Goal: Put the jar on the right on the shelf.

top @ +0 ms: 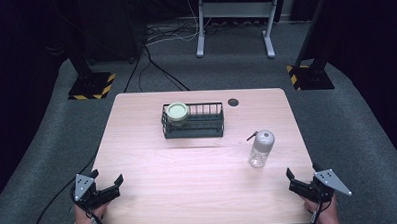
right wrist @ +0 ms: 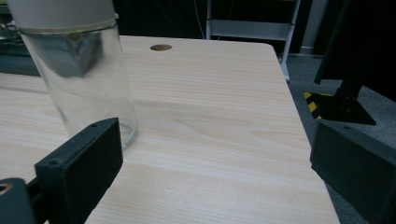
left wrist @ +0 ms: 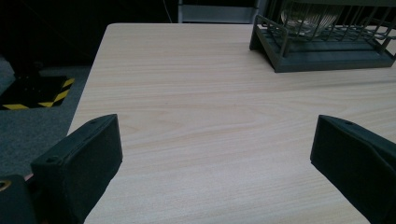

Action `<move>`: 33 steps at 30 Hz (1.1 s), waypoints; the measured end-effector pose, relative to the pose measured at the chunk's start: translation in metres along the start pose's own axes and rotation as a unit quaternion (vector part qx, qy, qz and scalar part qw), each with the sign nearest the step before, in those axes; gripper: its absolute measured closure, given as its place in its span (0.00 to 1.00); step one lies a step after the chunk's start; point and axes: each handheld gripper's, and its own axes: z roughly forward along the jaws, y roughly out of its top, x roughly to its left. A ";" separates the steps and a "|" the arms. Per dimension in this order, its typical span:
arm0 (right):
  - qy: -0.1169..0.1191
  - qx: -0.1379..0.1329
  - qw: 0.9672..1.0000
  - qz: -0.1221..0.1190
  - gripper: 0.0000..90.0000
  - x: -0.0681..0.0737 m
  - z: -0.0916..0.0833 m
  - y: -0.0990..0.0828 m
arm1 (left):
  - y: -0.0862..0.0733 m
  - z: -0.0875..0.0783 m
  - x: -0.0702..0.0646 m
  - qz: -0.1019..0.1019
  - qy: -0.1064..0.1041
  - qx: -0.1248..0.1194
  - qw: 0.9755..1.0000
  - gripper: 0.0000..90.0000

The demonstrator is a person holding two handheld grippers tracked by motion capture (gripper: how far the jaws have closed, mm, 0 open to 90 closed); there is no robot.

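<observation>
A clear glass jar [top: 261,149] with a grey lid stands upright on the right half of the pale wooden table [top: 188,162]. In the right gripper view the jar [right wrist: 81,79] rises just beyond the left jaw. A dark wire basket [top: 193,120] sits at the table's middle back, with a round jar with a pale green lid [top: 177,112] in its left end. My left gripper [top: 108,184] hovers open at the near left corner. At the near right edge my right gripper [top: 301,178] is open too. In the left gripper view the basket [left wrist: 327,42] lies far ahead on the right.
A dark round hole [top: 232,102] is set in the table behind the basket. Beyond the table stand a grey metal frame [top: 233,20] and two black stands with yellow-striped bases [top: 91,85]. Cables run over the grey floor [top: 155,68].
</observation>
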 end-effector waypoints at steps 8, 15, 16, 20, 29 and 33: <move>0.010 0.001 1.000 -0.004 0.01 0.012 0.008 0.003 | 0.000 0.000 -0.001 0.003 0.000 0.001 1.000 0.02; 0.021 0.000 1.000 -0.009 0.01 0.021 0.015 0.007 | 0.000 0.000 -0.001 0.004 -0.001 -0.001 1.000 0.02; 0.022 0.000 1.000 -0.010 0.01 0.022 0.016 0.008 | 0.000 0.000 -0.001 0.003 -0.001 -0.001 1.000 0.02; 0.027 -0.001 1.000 -0.010 0.01 0.026 0.018 0.009 | 0.000 0.000 -0.001 0.005 -0.001 -0.001 1.000 0.02; 0.038 0.002 0.999 -0.015 0.01 0.034 0.024 0.011 | 0.000 -0.001 -0.001 0.003 -0.001 -0.002 1.000 0.03; 0.041 0.003 0.999 -0.017 0.01 0.037 0.027 0.012 | 0.000 -0.001 -0.001 0.003 -0.001 -0.002 1.000 0.03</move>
